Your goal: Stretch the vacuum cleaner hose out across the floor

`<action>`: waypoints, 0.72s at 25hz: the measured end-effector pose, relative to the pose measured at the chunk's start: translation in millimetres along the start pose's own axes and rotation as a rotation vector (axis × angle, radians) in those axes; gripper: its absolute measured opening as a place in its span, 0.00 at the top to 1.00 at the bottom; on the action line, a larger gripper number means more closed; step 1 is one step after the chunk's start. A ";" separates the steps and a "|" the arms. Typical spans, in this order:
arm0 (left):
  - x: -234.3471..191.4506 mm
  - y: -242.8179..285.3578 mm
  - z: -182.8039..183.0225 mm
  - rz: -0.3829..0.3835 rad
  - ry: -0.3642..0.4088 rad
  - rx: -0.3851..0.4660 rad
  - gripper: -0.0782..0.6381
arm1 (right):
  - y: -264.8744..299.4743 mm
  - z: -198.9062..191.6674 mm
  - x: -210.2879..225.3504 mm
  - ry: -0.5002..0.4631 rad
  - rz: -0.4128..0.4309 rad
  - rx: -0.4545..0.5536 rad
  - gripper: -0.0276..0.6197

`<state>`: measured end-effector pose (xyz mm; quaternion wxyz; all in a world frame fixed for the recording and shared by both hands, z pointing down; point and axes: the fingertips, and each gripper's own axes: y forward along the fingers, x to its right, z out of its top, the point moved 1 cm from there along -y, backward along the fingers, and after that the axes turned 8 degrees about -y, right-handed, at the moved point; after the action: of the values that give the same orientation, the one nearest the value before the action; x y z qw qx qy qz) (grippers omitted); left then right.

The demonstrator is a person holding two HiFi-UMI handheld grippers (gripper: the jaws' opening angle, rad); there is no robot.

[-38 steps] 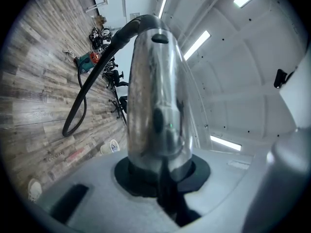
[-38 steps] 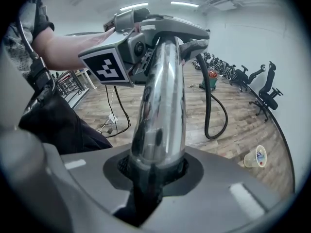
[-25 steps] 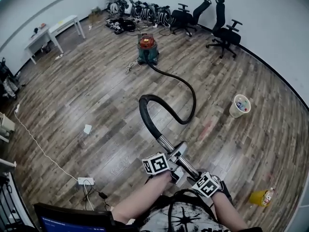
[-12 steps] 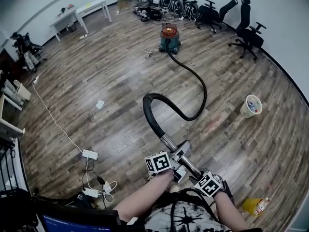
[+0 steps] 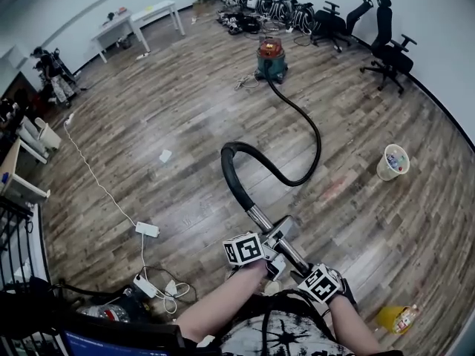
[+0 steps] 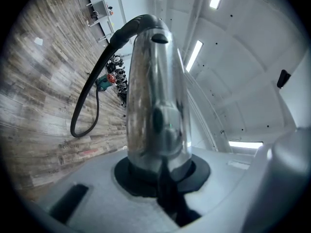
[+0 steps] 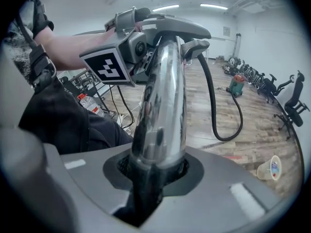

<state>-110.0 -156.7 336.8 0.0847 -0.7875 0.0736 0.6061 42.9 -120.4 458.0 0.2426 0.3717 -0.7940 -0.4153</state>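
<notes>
Left hand-held gripper (image 5: 272,246) and right hand-held gripper (image 5: 305,271) clamp.

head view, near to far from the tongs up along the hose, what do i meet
tube → hose → vacuum → gear by the far wall

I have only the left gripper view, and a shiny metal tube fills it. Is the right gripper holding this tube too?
Observer: Yes. The right gripper is shut on the same metal tube, at its end nearer the person.
Operator: What lies on the floor near the person's right side?
Observer: A yellow bottle lies there, apart from the hose.
Operator: And on the left side?
Observer: A white power strip with its cable.
</notes>
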 end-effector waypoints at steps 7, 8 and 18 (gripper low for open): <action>5.6 -23.7 -1.8 -0.013 0.024 0.005 0.82 | 6.4 5.9 -18.5 -0.030 -0.021 0.010 0.81; 4.0 -30.7 -3.4 -0.013 0.021 0.003 0.82 | 9.3 6.2 -25.0 -0.029 -0.023 0.008 0.81; -3.9 -109.7 -21.0 -0.012 -0.050 -0.026 0.82 | 27.0 13.3 -111.5 0.026 0.001 -0.047 0.81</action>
<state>-67.2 -54.4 350.7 0.0797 -0.7734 0.0589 0.6261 90.7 -15.5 464.9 0.2619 0.3710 -0.7808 -0.4291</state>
